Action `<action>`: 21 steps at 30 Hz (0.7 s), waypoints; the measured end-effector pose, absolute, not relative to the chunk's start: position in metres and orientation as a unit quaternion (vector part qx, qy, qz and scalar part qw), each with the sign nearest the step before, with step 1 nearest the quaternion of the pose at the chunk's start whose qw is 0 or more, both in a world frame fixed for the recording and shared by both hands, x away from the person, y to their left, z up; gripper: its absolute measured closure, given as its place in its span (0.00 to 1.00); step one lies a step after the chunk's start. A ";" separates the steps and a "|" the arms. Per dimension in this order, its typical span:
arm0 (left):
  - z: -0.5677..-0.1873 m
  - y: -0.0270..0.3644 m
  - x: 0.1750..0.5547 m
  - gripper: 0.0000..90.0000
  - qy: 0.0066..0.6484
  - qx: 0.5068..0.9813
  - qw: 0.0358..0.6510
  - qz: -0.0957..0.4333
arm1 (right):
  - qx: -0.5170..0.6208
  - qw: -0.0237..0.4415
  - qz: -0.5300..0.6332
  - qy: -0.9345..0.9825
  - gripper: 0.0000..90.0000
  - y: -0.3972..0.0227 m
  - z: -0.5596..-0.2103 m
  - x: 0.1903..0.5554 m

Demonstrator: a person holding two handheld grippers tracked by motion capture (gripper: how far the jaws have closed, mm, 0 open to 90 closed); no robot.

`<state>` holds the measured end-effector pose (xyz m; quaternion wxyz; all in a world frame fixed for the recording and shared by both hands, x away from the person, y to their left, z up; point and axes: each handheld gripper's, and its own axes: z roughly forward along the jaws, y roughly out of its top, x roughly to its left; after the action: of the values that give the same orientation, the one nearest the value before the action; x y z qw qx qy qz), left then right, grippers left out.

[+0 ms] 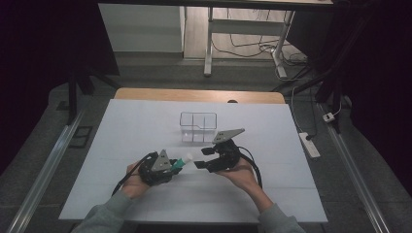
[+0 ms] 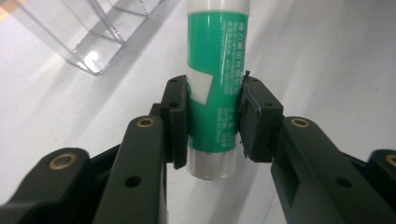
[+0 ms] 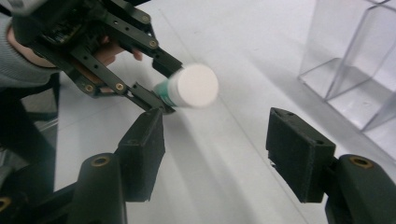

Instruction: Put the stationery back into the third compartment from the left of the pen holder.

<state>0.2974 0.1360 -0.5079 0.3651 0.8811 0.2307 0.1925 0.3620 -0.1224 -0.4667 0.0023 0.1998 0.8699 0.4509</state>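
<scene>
Up close, the left gripper (image 2: 212, 123) clamps a green glue stick (image 2: 215, 79); the right gripper (image 3: 215, 154) gapes empty.

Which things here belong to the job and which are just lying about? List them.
In use: green glue stick, left gripper clamped on it, right gripper open facing its cap, clear divided box.
Lying about: power strip, cables on the floor.

We noted the glue stick (image 2: 215, 70) had a glossy green label on smooth white plastic. The left gripper (image 2: 212, 123) looked matt black plastic with brass-coloured pins. The organiser box (image 1: 197, 127) was clear, shiny plastic; the table cover (image 1: 136, 126) smooth, matt white.
</scene>
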 end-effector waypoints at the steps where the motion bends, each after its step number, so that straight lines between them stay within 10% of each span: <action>1: -0.508 0.137 0.298 0.73 0.233 0.879 0.369 0.194 | 0.201 0.005 0.451 0.869 0.40 -0.123 -0.467 0.362; 21: -0.506 0.132 0.298 0.72 0.253 0.854 0.419 0.176 | 0.217 0.027 0.483 0.848 0.38 -0.118 -0.475 0.357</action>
<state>0.2978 0.1324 -0.5057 0.4194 0.8540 0.2528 0.1756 0.3568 -0.1181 -0.4747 0.0267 0.2167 0.8480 0.4829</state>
